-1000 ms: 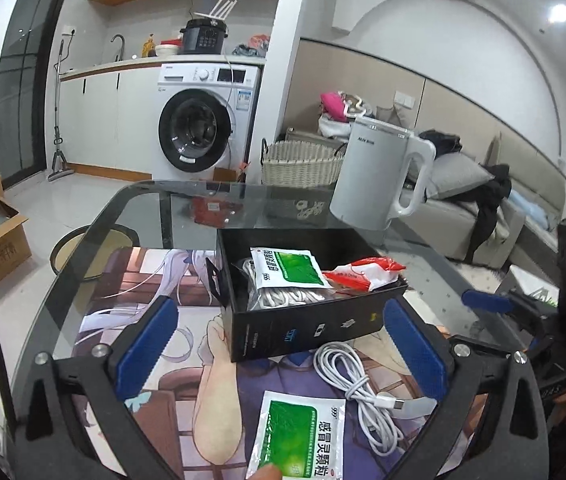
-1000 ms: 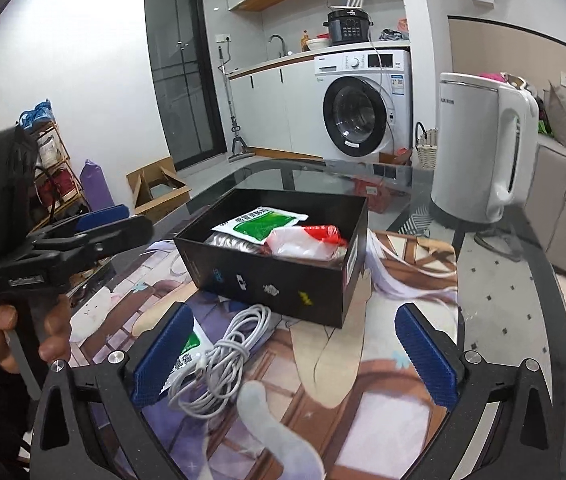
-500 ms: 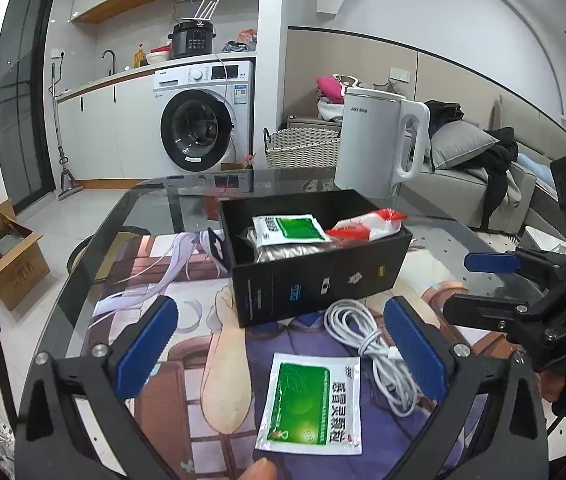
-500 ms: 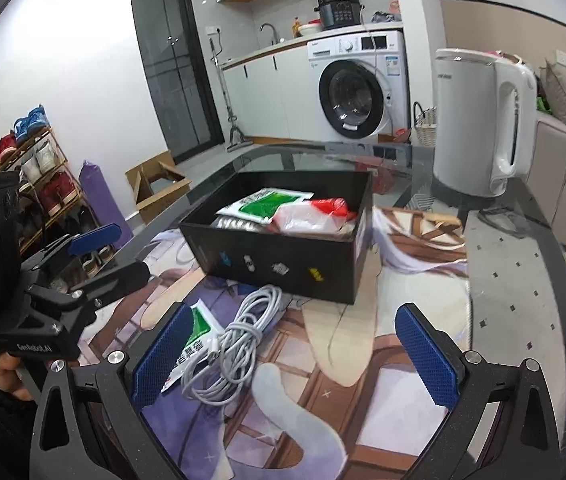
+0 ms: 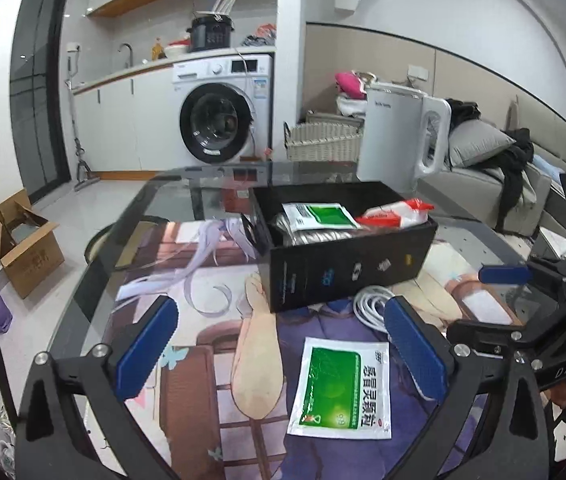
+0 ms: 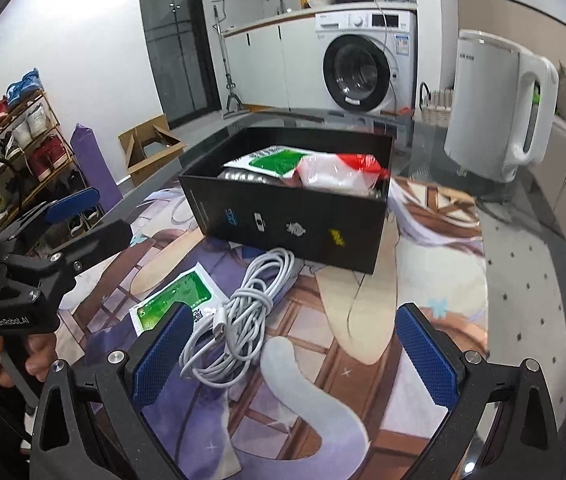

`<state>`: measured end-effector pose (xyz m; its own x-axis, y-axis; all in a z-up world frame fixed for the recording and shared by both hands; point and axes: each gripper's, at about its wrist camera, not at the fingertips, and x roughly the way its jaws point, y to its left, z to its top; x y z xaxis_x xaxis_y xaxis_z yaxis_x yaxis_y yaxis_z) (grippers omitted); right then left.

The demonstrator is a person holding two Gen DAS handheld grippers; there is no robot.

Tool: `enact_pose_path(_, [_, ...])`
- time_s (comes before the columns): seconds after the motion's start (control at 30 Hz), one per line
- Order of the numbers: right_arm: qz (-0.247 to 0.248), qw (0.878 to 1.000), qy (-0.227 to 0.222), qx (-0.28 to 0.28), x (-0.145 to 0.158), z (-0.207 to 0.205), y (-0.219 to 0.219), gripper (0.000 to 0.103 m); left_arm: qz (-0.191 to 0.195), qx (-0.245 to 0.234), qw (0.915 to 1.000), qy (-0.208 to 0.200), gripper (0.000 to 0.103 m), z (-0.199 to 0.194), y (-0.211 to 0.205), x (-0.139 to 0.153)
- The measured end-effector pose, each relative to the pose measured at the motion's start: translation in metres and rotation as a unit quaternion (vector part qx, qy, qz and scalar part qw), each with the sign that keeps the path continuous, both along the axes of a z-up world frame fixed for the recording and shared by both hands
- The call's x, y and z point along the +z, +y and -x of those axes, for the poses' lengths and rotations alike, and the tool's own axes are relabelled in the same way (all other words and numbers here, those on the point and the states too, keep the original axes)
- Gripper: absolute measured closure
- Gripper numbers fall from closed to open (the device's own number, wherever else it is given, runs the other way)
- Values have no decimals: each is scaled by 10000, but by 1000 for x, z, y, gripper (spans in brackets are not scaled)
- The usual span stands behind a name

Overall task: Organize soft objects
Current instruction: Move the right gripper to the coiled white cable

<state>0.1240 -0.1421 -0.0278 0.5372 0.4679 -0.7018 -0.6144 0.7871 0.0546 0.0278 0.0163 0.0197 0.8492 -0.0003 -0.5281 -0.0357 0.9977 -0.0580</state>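
A black box [image 5: 347, 268] [image 6: 295, 224] stands on the printed mat and holds a green sachet [image 5: 319, 216], a red-and-white packet [image 5: 397, 216] [image 6: 339, 172] and a grey bundle. A second green sachet [image 5: 343, 390] [image 6: 175, 300] lies flat in front of the box. A coiled white cable [image 6: 243, 320] [image 5: 371, 308] lies beside it. My left gripper [image 5: 279, 352] is open and empty above the loose sachet. My right gripper [image 6: 291, 352] is open and empty, with the cable near its left finger.
A white kettle [image 5: 399, 140] [image 6: 499, 108] stands on the glass table [image 5: 171, 196] behind the box. The table's edge curves at the left. Beyond are a washing machine [image 5: 223, 116], a wicker basket [image 5: 323, 142] and a sofa [image 5: 495, 184].
Both grippers have pulled back and risen. The loose sachet and cable now show fully in front of the box. Both stay open and empty.
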Motion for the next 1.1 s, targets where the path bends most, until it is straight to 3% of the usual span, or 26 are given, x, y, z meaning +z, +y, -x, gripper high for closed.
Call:
enact_pose_path(0.23, [-63,9998,-22,201,2,8,7,1,-77,94,9999,-15,0,1,0,1])
enact_pose_path(0.57, [225,9989,169,365,-13,12,23,1,73,177,9998,69,0,-1,12,-2])
enact_pose_path(0.83, [225,9987,442,112,-31,-2,19,1,9,8,9998,209,0,-4,6,-6])
enact_pose_path(1.1, [743,9970,124,166,-24,-4,4,1,-110,-144,9992,363,0,-6,-3,-12])
